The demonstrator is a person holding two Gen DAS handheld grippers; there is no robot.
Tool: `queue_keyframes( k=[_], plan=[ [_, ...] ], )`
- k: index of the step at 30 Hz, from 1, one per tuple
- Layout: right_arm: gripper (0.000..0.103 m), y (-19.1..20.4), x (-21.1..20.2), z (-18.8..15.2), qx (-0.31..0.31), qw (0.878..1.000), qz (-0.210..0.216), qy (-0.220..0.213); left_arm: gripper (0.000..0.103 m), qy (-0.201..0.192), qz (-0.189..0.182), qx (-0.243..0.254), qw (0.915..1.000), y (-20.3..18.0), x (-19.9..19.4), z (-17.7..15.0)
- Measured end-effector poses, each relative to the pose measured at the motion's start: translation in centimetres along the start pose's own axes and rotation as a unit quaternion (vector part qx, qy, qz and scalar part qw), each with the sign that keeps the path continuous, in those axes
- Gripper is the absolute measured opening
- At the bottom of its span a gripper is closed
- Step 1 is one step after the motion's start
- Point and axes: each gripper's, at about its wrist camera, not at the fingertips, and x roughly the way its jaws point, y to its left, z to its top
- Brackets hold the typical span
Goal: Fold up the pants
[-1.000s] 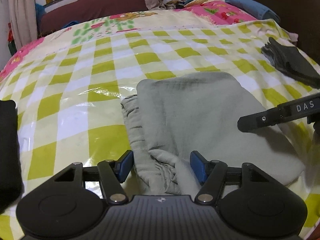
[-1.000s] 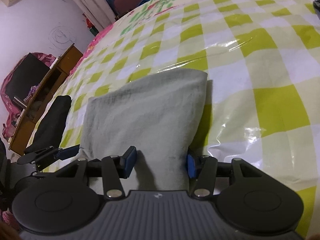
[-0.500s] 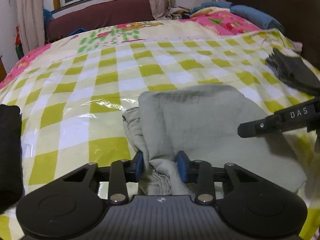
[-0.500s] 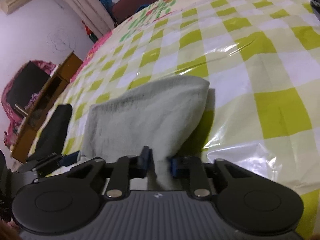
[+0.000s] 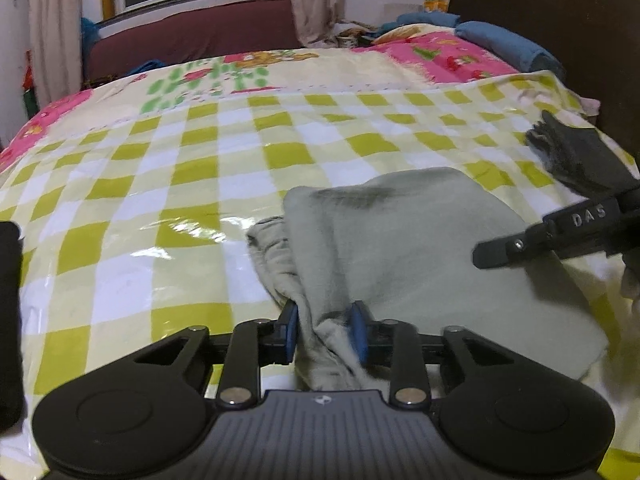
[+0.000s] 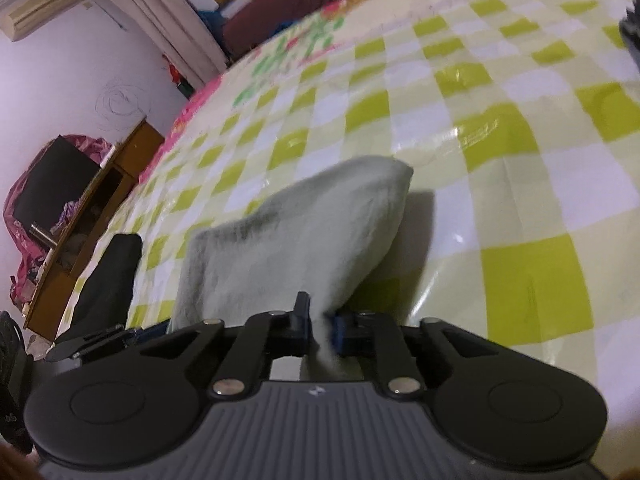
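Observation:
Pale grey-green folded pants (image 5: 400, 248) lie on the green-checked plastic sheet (image 5: 160, 184) covering the bed. My left gripper (image 5: 325, 330) is shut on a bunched near-left edge of the pants, cloth pinched between the blue pads. My right gripper (image 6: 320, 322) pinches the near-right edge of the pants (image 6: 312, 232), which rise off the sheet there; its jaws are opening slightly with the cloth still between the pads. One right finger (image 5: 520, 244) shows over the pants in the left wrist view.
A black garment (image 5: 8, 312) lies at the left edge of the bed and a dark grey one (image 5: 580, 156) at the right. Blue pillows (image 5: 500, 40) and a dark headboard (image 5: 560, 20) are beyond. A wooden cabinet (image 6: 80, 220) stands beside the bed.
Both grippers went from open around the pants' near edge to closed on the cloth. The gripped edges have risen off the sheet, more so on the right.

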Motion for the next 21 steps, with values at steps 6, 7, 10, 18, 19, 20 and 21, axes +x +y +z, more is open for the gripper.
queue_keyframes(
  k=[6, 7, 10, 18, 19, 20, 21],
  plan=[
    [0.024, -0.9, 1.6, 0.1, 0.02, 1.0, 0.008, 0.006, 0.051, 0.01, 0.008, 0.013, 0.9998, -1.1, 2.0, 0.4],
    [0.016, -0.8, 1.5, 0.2, 0.017, 1.0, 0.007, 0.003, 0.049, 0.005, 0.014, 0.019, 0.9997, -1.5, 2.0, 0.7],
    [0.011, -0.7, 0.7, 0.8, 0.006, 1.0, 0.006, -0.012, 0.041, -0.009, 0.011, 0.025, 0.9996, -1.8, 2.2, 1.9],
    [0.01, -2.3, 1.3, 5.7, -0.008, 0.998, -0.037, -0.046, 0.035, -0.018, 0.002, 0.044, 0.9988, -3.3, 6.1, 6.4],
    [0.01, -2.6, 1.6, 6.3, -0.009, 0.998, -0.043, -0.047, 0.035, -0.017, 0.001, 0.043, 0.9989, -3.4, 6.8, 6.8],
    [0.01, -2.8, 1.8, 6.6, -0.011, 0.998, -0.048, -0.049, 0.036, -0.017, 0.001, 0.044, 0.9989, -3.5, 7.3, 7.1],
    [0.01, -3.0, 2.0, 6.9, -0.014, 0.997, -0.053, -0.051, 0.036, -0.017, 0.0, 0.046, 0.9988, -3.6, 7.8, 7.3]
  ],
)
